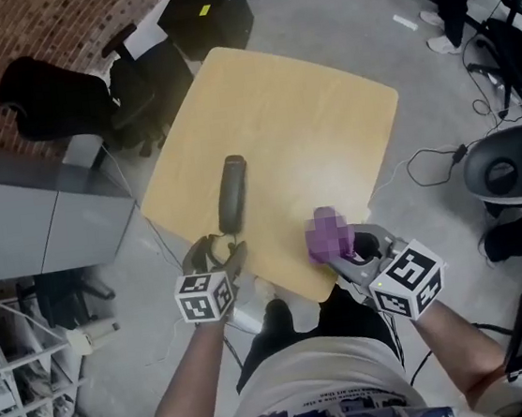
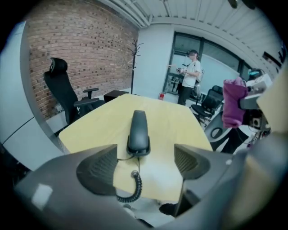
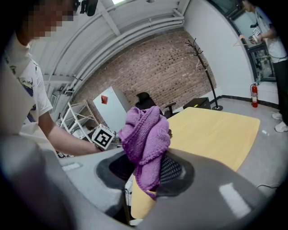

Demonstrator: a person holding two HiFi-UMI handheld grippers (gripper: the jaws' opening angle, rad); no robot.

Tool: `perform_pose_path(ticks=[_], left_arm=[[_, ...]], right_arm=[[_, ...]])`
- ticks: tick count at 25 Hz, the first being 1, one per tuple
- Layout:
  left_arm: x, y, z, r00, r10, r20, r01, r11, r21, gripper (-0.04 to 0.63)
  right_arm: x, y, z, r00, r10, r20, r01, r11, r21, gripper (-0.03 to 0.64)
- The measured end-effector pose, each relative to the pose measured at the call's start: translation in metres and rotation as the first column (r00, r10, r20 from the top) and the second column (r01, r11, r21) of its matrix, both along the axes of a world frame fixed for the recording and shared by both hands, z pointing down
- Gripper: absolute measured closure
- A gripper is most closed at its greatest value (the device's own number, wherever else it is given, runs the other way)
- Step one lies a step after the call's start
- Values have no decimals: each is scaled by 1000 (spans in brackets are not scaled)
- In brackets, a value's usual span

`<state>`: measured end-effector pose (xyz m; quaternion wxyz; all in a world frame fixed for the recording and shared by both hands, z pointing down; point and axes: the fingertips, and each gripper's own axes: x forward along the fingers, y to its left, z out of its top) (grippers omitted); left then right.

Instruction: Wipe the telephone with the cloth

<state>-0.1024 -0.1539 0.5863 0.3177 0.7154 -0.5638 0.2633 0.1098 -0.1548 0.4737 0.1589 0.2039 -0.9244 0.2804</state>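
Head view: telephone handset (image 1: 233, 194) lies flat on the yellow table (image 1: 326, 119), left of centre and toward the near edge. Its long axis runs away from the person, with the far end tipped slightly right. The left gripper (image 1: 219, 249) sits just at the handset's near end, pointing forward and down. Its bare forearm comes up from lower left, marker cube (image 1: 204, 296) on top. The right gripper (image 1: 343, 246) is at the table's near edge, angled inward, with a purple cloth (image 1: 328, 233) bunched at its tip. The right forearm comes in from lower right.

Left gripper view: jaws spread wide, nothing between the pads. The handset is on the table just beyond them, long axis straight away from the camera, broad end nearest. The coiled cord (image 2: 133, 187) trails from that end off the table edge between the jaws. The cloth shows at the right, raised off the table. A black office chair (image 2: 61, 90) stands by the brick wall (image 2: 72, 49), and a person (image 2: 189, 81) stands far back.

Right gripper view: jaws clamped on the cloth, a knit wad standing up out of the grip with a tail hanging below. The table is beyond, to the right. The handset isn't visible here. The left forearm and marker cube are at the left.
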Motion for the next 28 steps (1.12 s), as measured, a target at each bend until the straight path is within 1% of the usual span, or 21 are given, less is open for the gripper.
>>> perform_pose_path(ticks=[2, 4, 7, 10, 12, 13, 15, 17, 18, 21, 22, 25, 27, 28], left_arm=[[3, 22, -11, 999, -4, -43, 4, 1000, 3, 183], [8, 42, -22, 996, 16, -86, -15, 1000, 11, 186], [20, 69, -38, 986, 72, -153, -68, 997, 32, 228], [35, 91, -59, 966, 141, -216, -127, 989, 75, 326], [42, 106, -77, 948, 191, -255, -165, 979, 121, 383], [44, 112, -86, 940, 214, -267, -179, 972, 150, 423], [40, 123, -100, 929, 249, -273, -198, 960, 200, 483], [29, 140, -112, 921, 272, -278, -210, 950, 232, 583], [21, 150, -118, 914, 283, -291, -215, 945, 247, 592], [4, 181, -131, 880, 334, -337, -237, 925, 296, 592], [0, 193, -134, 864, 359, -353, -254, 916, 310, 592], [-7, 227, -140, 806, 432, -406, -303, 889, 344, 592], [-11, 249, -142, 775, 468, -425, -336, 874, 351, 592], [-14, 260, -142, 764, 485, -427, -355, 867, 350, 593]], right_arm=[[-5, 5, 5, 1000, -20, -12, 21, 1000, 4, 495], [-16, 12, 7, 999, -45, -28, 46, 999, 23, 495], [-33, 29, 5, 996, -81, -48, 84, 994, 69, 495], [-49, 48, 1, 993, -96, -68, 102, 990, 93, 495], [-61, 64, -1, 991, -102, -82, 111, 989, 102, 495], [-68, 71, -2, 990, -105, -92, 115, 987, 113, 495], [-82, 85, -7, 988, -105, -112, 120, 983, 141, 495], [-98, 103, -13, 988, -94, -123, 113, 981, 158, 495], [-106, 115, -16, 988, -86, -128, 106, 981, 164, 495], [-127, 151, -23, 988, -56, -147, 82, 980, 179, 495], [-134, 165, -23, 988, -43, -151, 70, 981, 179, 495], [-150, 204, -22, 985, 6, -172, 26, 983, 182, 494], [-159, 228, -22, 982, 35, -188, -1, 983, 182, 495], [-163, 241, -23, 980, 44, -192, -9, 984, 179, 495]])
